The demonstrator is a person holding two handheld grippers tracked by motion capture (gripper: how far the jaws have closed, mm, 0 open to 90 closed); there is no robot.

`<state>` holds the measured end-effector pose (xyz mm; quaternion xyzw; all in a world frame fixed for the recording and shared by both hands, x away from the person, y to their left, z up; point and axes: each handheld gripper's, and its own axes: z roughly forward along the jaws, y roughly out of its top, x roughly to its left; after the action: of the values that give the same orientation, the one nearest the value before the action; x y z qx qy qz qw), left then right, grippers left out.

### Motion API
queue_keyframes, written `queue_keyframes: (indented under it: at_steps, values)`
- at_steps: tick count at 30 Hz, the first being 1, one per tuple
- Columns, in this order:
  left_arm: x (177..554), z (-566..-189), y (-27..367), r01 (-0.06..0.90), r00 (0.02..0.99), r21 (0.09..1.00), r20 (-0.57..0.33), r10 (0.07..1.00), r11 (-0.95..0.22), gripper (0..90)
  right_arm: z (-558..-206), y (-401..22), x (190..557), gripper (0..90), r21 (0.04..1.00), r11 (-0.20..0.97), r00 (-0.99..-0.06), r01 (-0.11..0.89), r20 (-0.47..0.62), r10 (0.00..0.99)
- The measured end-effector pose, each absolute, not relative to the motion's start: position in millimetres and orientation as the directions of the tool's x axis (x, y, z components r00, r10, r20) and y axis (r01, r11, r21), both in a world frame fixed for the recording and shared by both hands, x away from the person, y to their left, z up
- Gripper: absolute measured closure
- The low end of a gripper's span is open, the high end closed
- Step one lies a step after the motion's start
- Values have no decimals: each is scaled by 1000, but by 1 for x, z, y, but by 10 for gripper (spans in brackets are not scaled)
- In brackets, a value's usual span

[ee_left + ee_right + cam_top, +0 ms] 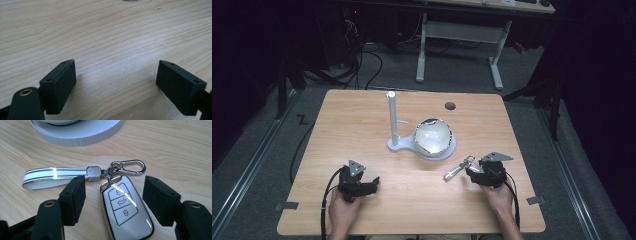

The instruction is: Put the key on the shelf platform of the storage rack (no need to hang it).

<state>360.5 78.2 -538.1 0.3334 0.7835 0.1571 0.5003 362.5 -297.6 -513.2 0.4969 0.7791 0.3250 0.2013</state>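
- Right gripper (pixel 113 195): fingers (pixel 72 200) spread wide, one on each side of the car key fob (pixel 126 212). A gap shows on both sides of the fob; neither finger presses on it. Nothing is gripped.
- Car key fob: lies flat on the wooden surface (pixel 175 152), button face up, three buttons visible. In the high view it sits near the right front area of the surface, just ahead of the right gripper (pixel 476 170).
- Attachments: a metal carabiner clip (pixel 128 167) and a white strap with dark stripes (pixel 53 176) join at the fob's top end. The strap lies flat and extends away to one side.
- White stand (pixel 422 147): round base with an upright post and a shiny bowl (pixel 433 135) on it, at the centre of the surface, beyond the fob and apart from it.
- Left gripper (pixel 116 82): fingers (pixel 60 86) released and wide apart, with bare wood between them. It rests at the left front of the surface, well apart from the fob.
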Motion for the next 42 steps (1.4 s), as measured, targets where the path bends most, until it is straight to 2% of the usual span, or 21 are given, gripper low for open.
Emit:
queue_keyframes:
  at_steps: [15,24,42]
  values:
    - [360,-538,78,365,-280,577,-680,677,731,167,-520,-297,370,393,676,316,-434,665,6,901]
    - [360,-538,78,364,-281,577,-680,677,731,167,-522,-295,370,453,662,338,-435,669,-19,900]
    - [360,-538,78,363,-286,573,-682,673,735,167,-518,-296,365,507,689,322,-438,649,-8,899]
